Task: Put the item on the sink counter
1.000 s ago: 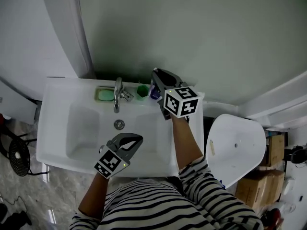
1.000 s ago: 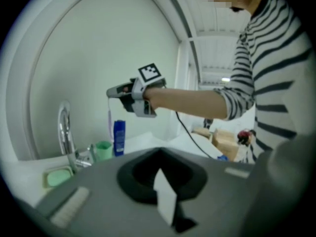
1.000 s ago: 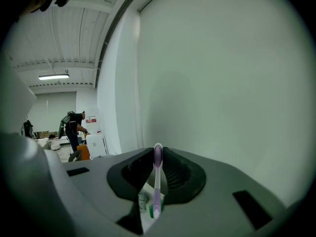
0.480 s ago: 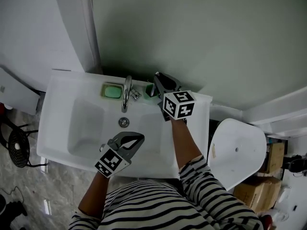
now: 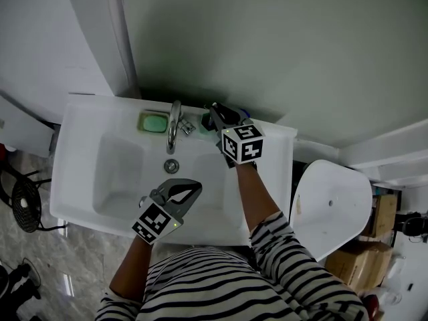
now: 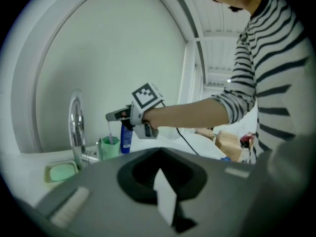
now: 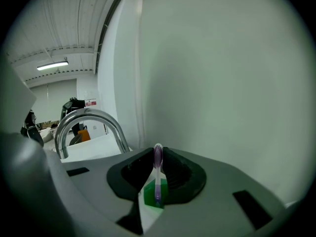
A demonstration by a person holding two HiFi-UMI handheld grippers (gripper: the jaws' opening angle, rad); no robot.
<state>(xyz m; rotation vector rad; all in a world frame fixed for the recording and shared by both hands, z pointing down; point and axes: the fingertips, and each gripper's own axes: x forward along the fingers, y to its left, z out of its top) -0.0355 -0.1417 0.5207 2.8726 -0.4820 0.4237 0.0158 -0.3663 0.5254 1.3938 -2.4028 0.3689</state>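
Right tool [image 5: 217, 114] clamps purple toothbrush [image 7: 157, 169] over green cup [image 6: 109, 148], far side of bench [image 5: 275, 134]; release apparently pending. Left tool [image 5: 190, 190] closed, empty, near side.

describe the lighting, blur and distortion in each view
Head view: even light, a dark shadow on the wall behind the faucet, edges bowed. Left gripper view: fisheye with black corners, the left tool blurred up close, the right tool sharper. Right gripper view: same vignette, toothbrush soft, glare on the faucet.

sink counter [image 5: 83, 116]: soap dish [image 5: 154, 122] left of faucet [image 5: 174, 124] | cup [image 6: 109, 148] right (bottle [image 6: 126, 138] beside)
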